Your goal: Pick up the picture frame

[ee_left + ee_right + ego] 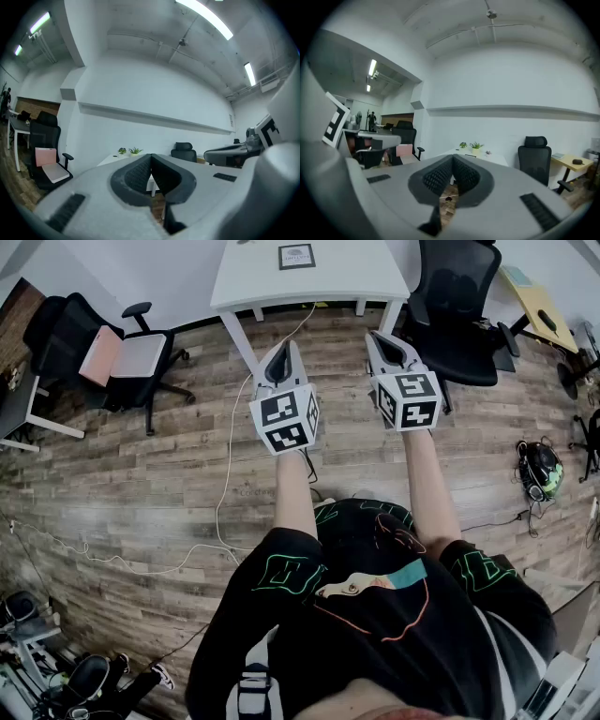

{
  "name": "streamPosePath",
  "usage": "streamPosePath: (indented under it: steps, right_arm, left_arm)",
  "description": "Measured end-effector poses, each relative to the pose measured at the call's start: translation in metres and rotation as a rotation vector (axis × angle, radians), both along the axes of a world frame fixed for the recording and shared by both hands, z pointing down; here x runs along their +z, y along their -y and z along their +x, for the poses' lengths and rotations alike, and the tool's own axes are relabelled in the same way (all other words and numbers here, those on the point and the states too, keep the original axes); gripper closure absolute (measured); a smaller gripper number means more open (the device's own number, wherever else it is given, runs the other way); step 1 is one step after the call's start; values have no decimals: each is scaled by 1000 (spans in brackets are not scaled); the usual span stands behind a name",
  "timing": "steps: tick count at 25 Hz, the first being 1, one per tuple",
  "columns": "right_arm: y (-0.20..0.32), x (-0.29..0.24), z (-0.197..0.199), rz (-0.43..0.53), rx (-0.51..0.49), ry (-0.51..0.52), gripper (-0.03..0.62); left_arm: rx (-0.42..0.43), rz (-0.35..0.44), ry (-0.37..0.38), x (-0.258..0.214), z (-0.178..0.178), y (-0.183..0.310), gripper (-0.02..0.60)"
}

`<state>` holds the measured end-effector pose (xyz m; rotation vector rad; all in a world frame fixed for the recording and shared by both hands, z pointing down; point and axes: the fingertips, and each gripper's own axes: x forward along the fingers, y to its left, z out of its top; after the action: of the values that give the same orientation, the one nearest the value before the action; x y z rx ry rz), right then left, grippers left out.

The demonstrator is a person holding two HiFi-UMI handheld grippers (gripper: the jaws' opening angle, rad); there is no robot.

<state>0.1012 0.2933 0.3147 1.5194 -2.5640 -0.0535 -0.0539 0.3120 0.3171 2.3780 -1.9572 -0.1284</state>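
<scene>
**Grippers closed and empty, frame on table**

Jaws pressed together on nothing, the grey left gripper and grey right gripper hover over the wood-plank floor. They are well short of the small dark-edged picture frame lying on the white rectangular table.

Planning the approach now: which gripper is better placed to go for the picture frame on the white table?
Left, probably. The left gripper points almost straight at the picture frame on the white table; the right gripper sits off to the side. Both are shut and empty.
</scene>
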Motion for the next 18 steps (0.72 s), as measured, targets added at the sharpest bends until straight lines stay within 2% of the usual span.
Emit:
streamPosePath:
  steps: [5, 8, 14, 18]
  right_arm:
    - [4, -1, 1, 14, 40, 14, 589]
    - [10, 1, -2, 40, 69, -54, 589]
    - [19, 7, -10, 14, 72, -82, 589]
    - [22, 11, -4, 0, 87, -94, 589]
  left_arm:
    - [24, -13, 8, 6, -2, 3, 575]
    - [17, -23, 2, 11, -10, 6, 575]
    - [-19, -23, -29, 17, -30, 14, 575]
    - [-12, -30, -49, 25, -29, 18, 575]
